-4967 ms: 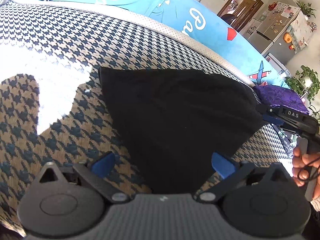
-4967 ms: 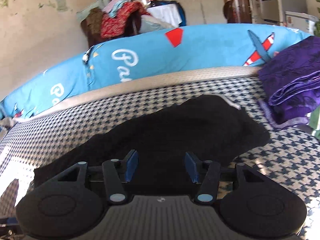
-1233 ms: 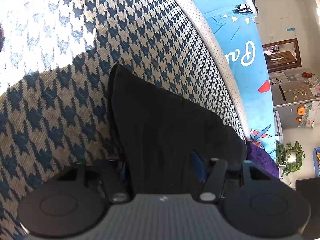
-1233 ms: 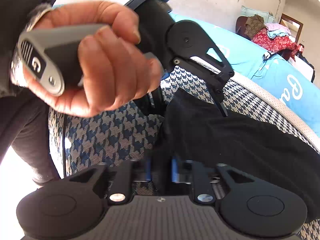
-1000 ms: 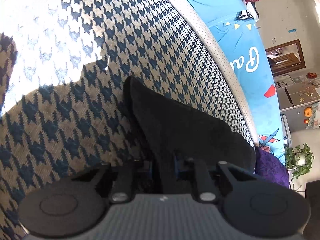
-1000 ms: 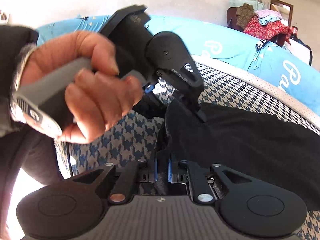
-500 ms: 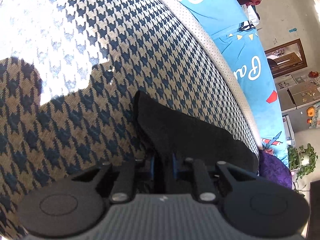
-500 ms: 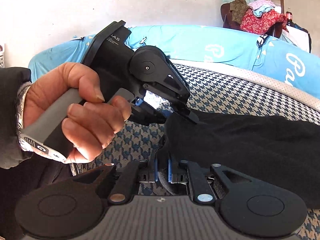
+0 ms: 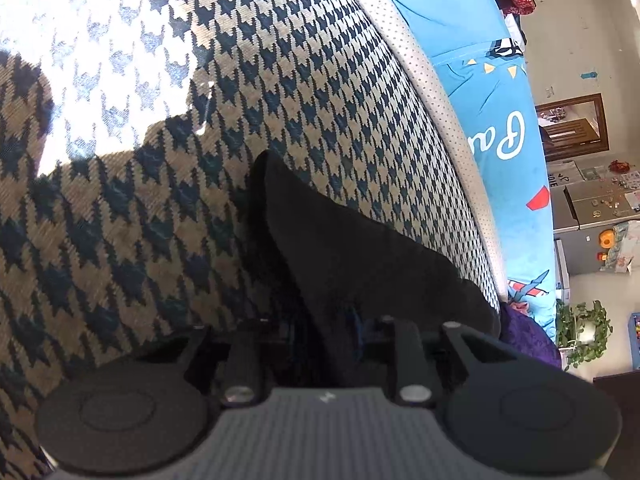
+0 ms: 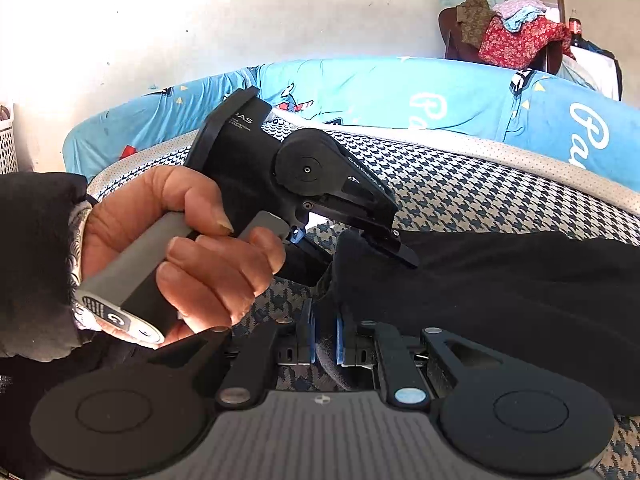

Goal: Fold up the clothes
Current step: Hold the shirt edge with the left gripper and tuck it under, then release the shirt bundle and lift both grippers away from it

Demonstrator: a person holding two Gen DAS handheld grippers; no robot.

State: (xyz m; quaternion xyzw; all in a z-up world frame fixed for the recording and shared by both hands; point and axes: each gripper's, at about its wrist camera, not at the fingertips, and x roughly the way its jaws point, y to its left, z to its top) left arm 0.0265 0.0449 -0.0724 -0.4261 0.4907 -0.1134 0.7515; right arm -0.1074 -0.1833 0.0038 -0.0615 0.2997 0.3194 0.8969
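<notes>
On the houndstooth bed (image 9: 168, 240): black garment (image 10: 500, 300), one end pinched by both left tongs (image 10: 394, 246) and right tongs (image 10: 325, 340), clamped narrow on cloth; fold grip apparently taken, next move likely lifting both together across the garment.

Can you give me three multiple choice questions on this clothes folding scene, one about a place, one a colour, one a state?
1. Where does the black garment lie?
A. on the houndstooth cover
B. on the floor
C. on a chair

2. What colour is the bedding behind the cover?
A. yellow
B. blue
C. white

3. How is the right gripper?
A. wide open
B. shut on nothing
C. shut on the garment

Answers: 1 A, the patterned cover lies under the cloth; 2 B, it is blue with white lettering; 3 C, black cloth sits pinched between its blue pads.
</notes>
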